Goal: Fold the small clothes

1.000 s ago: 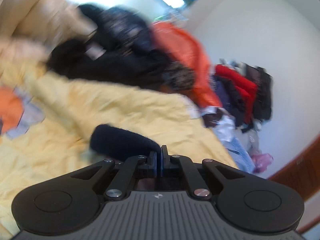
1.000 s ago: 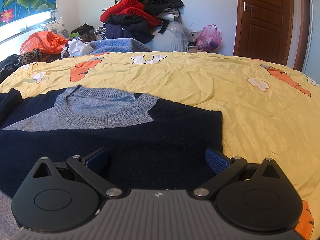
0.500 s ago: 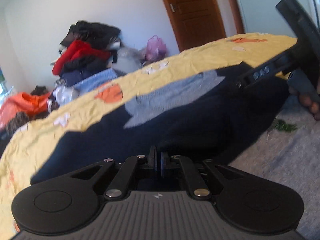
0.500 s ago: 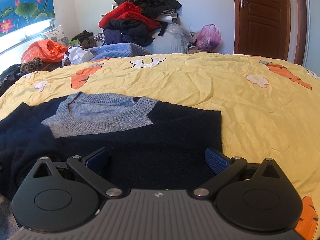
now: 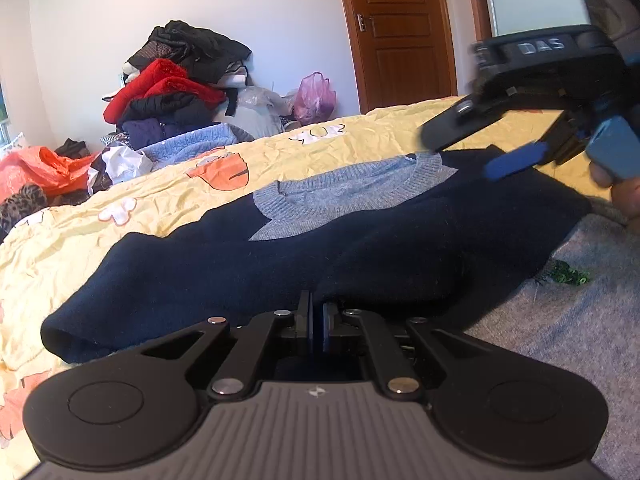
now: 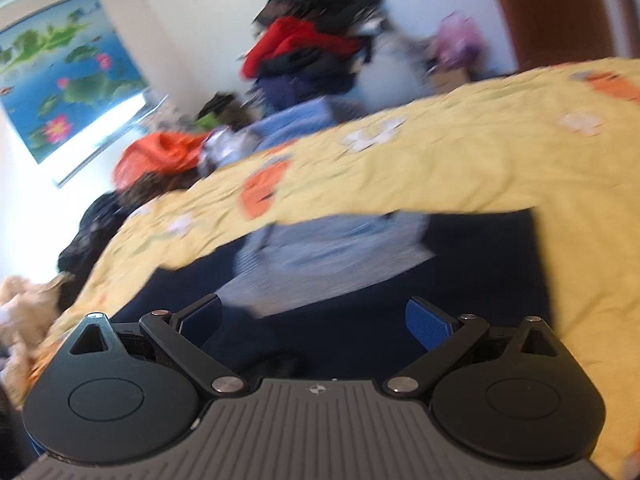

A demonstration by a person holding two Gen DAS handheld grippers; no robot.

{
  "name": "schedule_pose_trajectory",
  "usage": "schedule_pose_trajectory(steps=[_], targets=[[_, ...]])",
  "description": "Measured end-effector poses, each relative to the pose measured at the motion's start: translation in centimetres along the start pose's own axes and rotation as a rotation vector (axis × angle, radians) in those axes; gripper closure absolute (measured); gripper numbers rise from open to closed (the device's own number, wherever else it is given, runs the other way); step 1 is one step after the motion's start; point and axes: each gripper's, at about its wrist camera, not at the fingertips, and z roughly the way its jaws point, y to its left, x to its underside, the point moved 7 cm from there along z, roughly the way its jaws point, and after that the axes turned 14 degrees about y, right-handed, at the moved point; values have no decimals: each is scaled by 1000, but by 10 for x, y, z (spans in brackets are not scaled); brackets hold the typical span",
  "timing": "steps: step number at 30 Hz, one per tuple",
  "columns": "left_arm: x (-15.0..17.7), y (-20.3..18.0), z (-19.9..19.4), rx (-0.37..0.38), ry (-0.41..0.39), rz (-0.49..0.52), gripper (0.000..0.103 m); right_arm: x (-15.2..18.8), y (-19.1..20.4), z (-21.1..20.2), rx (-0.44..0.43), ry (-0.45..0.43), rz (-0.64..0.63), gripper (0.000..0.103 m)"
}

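1. the left tool (image 5: 316, 324) has swung round from the clothes pile (image 5: 176, 80) side and now faces across the bed (image 5: 120, 200) toward the door (image 5: 396, 32). it brings the navy sleeve (image 5: 160, 280) with it, so the sleeve lies along the sweater's near edge instead of out to the side.
2. its jaws are pressed together, and dark knit sits right at the tips; i judge it is pinching the sleeve, though the exact bite is hidden behind the fingers.
3. the sweater (image 5: 360, 232) lies flat on the bed, grey collar (image 5: 352, 188) up and toward the far side, and its near hem reaches the grey cloth (image 5: 580, 320) at the bed's edge.
4. the right tool (image 6: 316, 320) has lifted off the sweater's body and tilted; its view is now blurred. its jaws are spread wide with nothing between them, and they are starting to close.
5. in the left view the right tool hangs above the sweater's right shoulder, apart from the fabric.
6. my reading: the first sleeve fold is nearly laid in, the release has not yet come, and the right side has still to be folded.
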Motion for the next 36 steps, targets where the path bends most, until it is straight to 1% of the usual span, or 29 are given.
schedule_pose_trajectory(steps=[2,4,6,8,9,10,12,14,15,16,18,21,24,27,28,30,31,32,34,36], targets=[[0,2,-2,4,-8,-16,97,0,7,18,-13,56,12,12],[0,5,-2,10,-12,-34,97,2,8,33,-1,88,47,15],[0,7,-3,17,-15,-48,97,2,11,36,-2,76,60,15],[0,8,-3,26,-16,-55,97,7,16,36,-25,87,62,15],[0,8,-3,30,-15,-56,97,8,17,36,-42,100,60,18],[0,8,-3,33,-15,-57,97,10,19,36,-52,117,63,23],[1,7,-4,38,-17,-61,97,12,19,36,-51,133,63,29],[1,8,-4,40,-18,-64,97,13,19,39,-47,141,66,42],[1,9,-4,39,-18,-66,97,13,18,41,-44,149,71,59],[1,9,-4,39,-19,-67,97,14,19,42,-48,156,75,69],[0,9,-4,37,-20,-68,97,14,21,42,-59,154,66,76],[0,11,-7,43,-38,-77,95,8,25,33,-52,135,35,78],[2,15,-17,64,-102,-95,93,-6,22,11,-43,94,7,78],[2,20,-18,71,-111,-129,86,-22,3,-13,-14,54,12,78],[1,21,-18,73,-108,-137,82,-26,-6,-21,1,47,20,78],[1,21,-18,70,-106,-147,71,-30,-26,-33,31,50,38,78],[0,21,-18,70,-108,-150,59,-30,-37,-39,46,51,49,78],[0,22,-19,68,-113,-153,42,-29,-48,-44,63,52,60,78],[-1,23,-22,63,-134,-161,28,-28,-68,-53,94,57,83,78],[-1,24,-21,60,-131,-167,28,-27,-84,-60,122,51,100,78]])
